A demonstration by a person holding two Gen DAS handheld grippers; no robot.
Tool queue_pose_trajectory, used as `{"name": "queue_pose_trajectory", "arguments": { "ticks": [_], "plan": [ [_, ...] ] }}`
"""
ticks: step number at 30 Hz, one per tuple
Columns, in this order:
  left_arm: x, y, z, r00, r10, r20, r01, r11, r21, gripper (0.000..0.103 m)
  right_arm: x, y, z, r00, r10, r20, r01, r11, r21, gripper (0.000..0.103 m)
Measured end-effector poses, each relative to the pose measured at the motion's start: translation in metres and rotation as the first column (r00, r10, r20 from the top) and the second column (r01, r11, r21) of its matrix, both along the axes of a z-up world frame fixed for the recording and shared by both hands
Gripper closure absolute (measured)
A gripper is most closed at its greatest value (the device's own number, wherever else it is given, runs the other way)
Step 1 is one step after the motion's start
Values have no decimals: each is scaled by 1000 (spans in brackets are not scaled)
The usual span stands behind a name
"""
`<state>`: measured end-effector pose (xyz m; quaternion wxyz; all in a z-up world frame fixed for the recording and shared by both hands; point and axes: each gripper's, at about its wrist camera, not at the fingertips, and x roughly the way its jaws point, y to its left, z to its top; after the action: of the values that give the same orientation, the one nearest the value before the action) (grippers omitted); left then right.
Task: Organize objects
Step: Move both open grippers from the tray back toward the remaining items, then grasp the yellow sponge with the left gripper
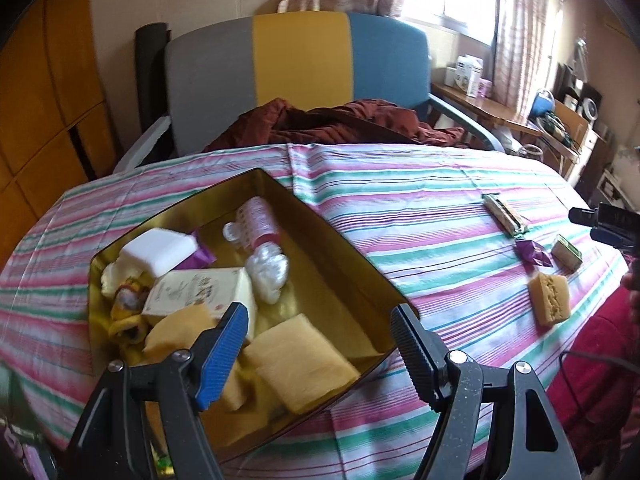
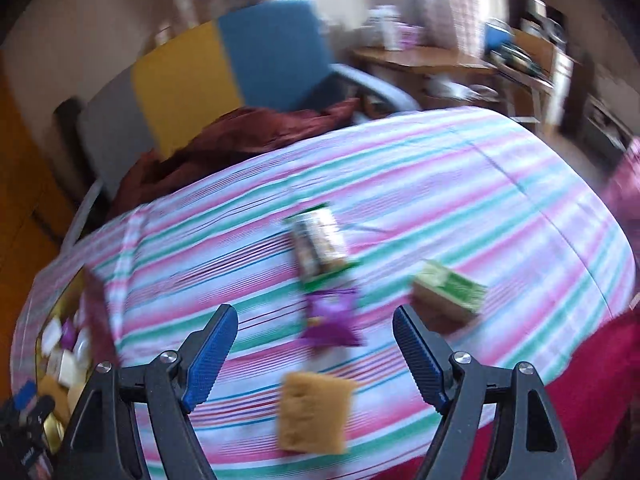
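Striped table (image 1: 400, 184): gold box (image 1: 352, 268), perhaps four snacks (image 1: 549, 298).

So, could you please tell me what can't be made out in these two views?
- Print on the green-white packet, purple packet and green box: right wrist view, motion blur.
- Near end of the gold tin: left wrist view, hidden behind the left gripper fingers.
- Items under the white carton in the tin: covered.
- Right gripper: left wrist view, cut off by the right edge.
- Desk clutter by the window: too small.
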<state>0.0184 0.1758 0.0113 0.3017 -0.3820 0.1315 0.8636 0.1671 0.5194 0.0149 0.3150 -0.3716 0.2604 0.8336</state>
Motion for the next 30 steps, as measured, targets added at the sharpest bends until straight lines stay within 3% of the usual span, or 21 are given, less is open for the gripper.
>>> {"name": "queue_pose_trajectory", "arguments": {
  "ticks": [5,9,11,16,22,30],
  "plan": [
    [4,31,2,996,-88,-8,88,996,-22,28,30,36,-14,992,-120,-30,118,991,-58,21],
    [8,59,-1,987,-159,0,159,986,-48,28,49,55,-30,973,-194,-126,162,961,-226,21],
    [10,77,-5,978,-206,19,206,977,-53,28,60,59,-28,953,-232,-194,181,951,-249,21],
    [13,117,-18,955,-287,70,291,955,-63,29,66,59,-28,933,-249,-261,173,943,-283,21],
    [29,177,-31,905,-394,156,404,914,-32,30,65,62,-30,933,-238,-270,152,940,-304,21],
    [75,249,-48,826,-499,264,517,856,2,24,75,66,-31,906,-268,-328,153,929,-336,21]
  ]
}}
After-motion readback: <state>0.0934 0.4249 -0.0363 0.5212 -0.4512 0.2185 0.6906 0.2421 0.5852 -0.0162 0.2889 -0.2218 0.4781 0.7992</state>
